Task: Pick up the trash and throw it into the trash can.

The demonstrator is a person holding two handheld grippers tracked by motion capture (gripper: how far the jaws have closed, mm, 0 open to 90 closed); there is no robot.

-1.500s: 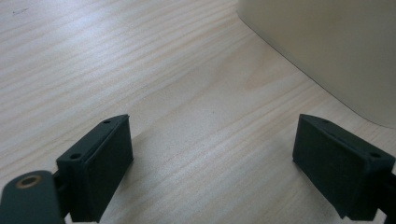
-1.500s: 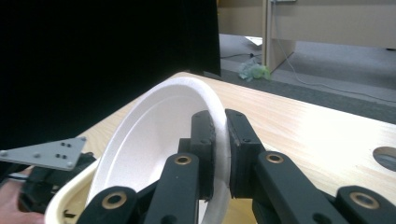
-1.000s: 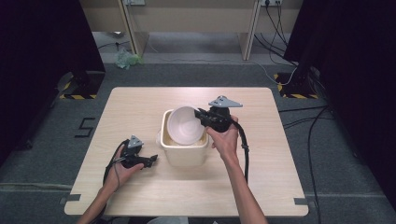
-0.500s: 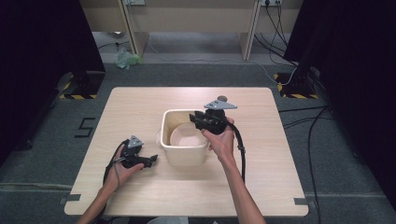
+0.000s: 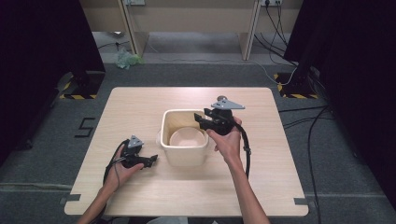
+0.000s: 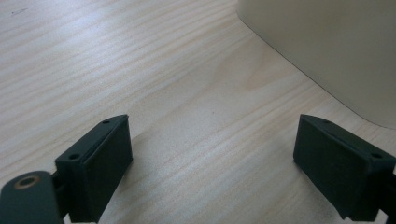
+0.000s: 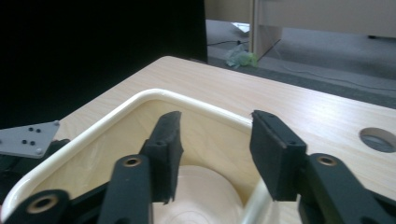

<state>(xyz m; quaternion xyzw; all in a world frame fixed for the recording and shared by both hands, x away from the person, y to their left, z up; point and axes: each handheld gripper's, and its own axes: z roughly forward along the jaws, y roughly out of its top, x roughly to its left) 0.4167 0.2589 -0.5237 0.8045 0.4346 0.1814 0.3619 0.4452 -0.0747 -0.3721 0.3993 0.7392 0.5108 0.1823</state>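
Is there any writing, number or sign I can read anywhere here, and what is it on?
"5": a black mark on the grey floor left of the table; it reads like that digit, though it may be just tape.
Yellow-and-black hazard stripes, no words, on the floor.
Nothing readable on the bin, bowl or either gripper.

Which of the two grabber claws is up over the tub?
The right gripper, held above the cream tub's rim with the bowl inside. The left gripper rests low on the table beside the tub.

Grey carpet floor (image 5: 196, 70), dark curtains (image 5: 42, 56), wooden desk legs (image 5: 130, 32) behind
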